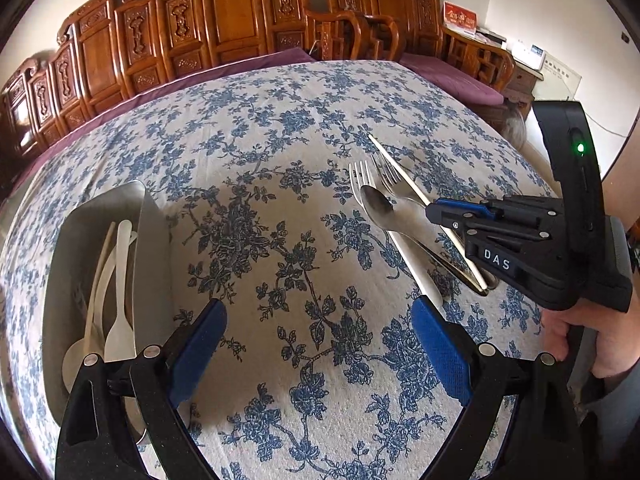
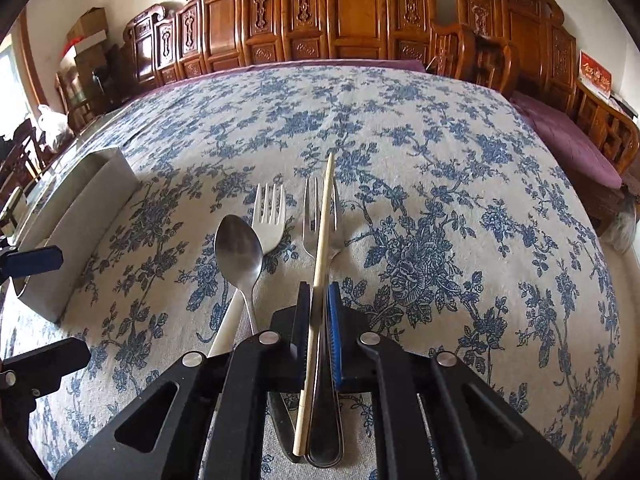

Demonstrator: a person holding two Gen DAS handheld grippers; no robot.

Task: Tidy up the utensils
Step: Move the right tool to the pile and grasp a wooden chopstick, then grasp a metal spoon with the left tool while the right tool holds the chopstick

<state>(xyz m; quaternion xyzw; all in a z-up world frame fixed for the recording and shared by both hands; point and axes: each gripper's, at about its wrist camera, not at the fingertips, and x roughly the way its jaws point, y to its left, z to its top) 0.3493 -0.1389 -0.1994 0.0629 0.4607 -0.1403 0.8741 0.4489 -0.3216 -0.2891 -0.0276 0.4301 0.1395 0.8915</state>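
The left gripper (image 1: 320, 344) hung over the flowery tablecloth (image 1: 280, 208) with its blue pads (image 1: 440, 352) wide apart and nothing between them. A gray tray (image 1: 154, 240) sat at the left with white spoons (image 1: 120, 312) inside. At the right, the right gripper (image 1: 434, 213) reached over a pile with a metal spoon (image 1: 376, 202), two forks (image 1: 360, 176) and a chopstick (image 1: 396, 168). Its jaws looked nearly closed.
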